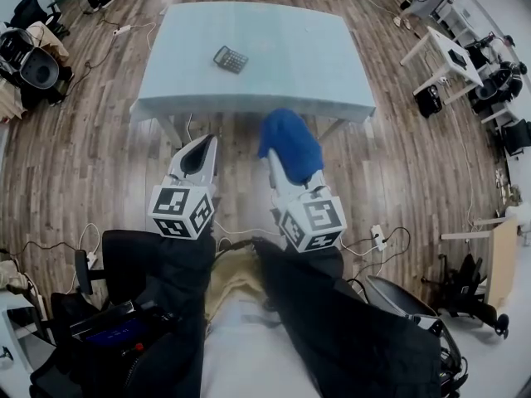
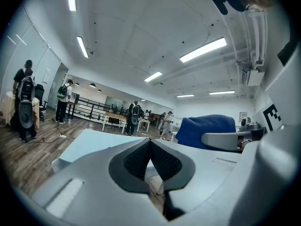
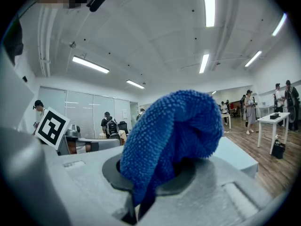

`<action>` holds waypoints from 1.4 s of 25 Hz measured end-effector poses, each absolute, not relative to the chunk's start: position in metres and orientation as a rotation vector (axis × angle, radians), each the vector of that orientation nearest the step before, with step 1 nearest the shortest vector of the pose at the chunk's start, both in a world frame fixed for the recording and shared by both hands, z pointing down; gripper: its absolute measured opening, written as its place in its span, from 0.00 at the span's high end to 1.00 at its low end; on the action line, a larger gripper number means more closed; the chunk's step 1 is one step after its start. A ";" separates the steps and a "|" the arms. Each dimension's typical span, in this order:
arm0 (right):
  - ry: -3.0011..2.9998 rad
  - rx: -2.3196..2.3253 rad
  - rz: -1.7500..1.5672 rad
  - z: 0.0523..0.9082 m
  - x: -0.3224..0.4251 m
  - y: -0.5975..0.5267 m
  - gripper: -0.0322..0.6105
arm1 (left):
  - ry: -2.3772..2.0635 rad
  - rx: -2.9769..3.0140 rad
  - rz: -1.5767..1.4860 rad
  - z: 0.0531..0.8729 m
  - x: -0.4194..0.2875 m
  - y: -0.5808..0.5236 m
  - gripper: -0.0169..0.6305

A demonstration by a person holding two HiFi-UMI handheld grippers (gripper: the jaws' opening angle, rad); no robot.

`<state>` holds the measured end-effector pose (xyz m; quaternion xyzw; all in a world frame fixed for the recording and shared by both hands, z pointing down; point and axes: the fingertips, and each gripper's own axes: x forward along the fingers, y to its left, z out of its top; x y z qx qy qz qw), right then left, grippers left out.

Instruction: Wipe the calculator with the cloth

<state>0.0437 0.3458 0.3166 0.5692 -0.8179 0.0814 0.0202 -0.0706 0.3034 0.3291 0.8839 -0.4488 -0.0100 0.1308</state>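
Note:
A dark grey calculator (image 1: pixel 231 59) lies on the pale blue table (image 1: pixel 282 85), left of its middle. Both grippers hang over the wooden floor, short of the table's near edge. My right gripper (image 1: pixel 280 162) is shut on a bunched blue cloth (image 1: pixel 290 143), which hides its fingertips. In the right gripper view the cloth (image 3: pixel 175 128) bulges out of the jaws and covers most of what lies ahead. My left gripper (image 1: pixel 202 143) is to its left, with its dark pads (image 2: pixel 141 158) meeting at the tip and nothing between them. The calculator shows in neither gripper view.
White desks (image 1: pixel 443 50) and black chairs stand at the right, and more chairs (image 1: pixel 33 66) at the far left. A power strip (image 1: pixel 378 237) and cables lie on the floor near my legs. Several people (image 2: pixel 26 105) stand around the room.

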 end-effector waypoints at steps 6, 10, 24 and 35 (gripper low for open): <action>-2.510 1.771 0.286 0.325 0.024 0.342 0.87 | -1.286 2.557 -0.006 0.337 -0.092 0.300 0.98; -2.489 1.783 0.307 0.331 0.017 0.341 0.86 | -1.269 2.554 0.013 0.343 -0.102 0.301 0.97; -2.396 1.803 0.378 0.359 0.018 0.320 0.86 | -1.209 2.499 0.047 0.377 -0.112 0.277 0.97; -2.522 1.691 0.374 0.361 0.012 0.220 0.86 | -1.398 2.437 0.047 0.374 -0.137 0.187 0.97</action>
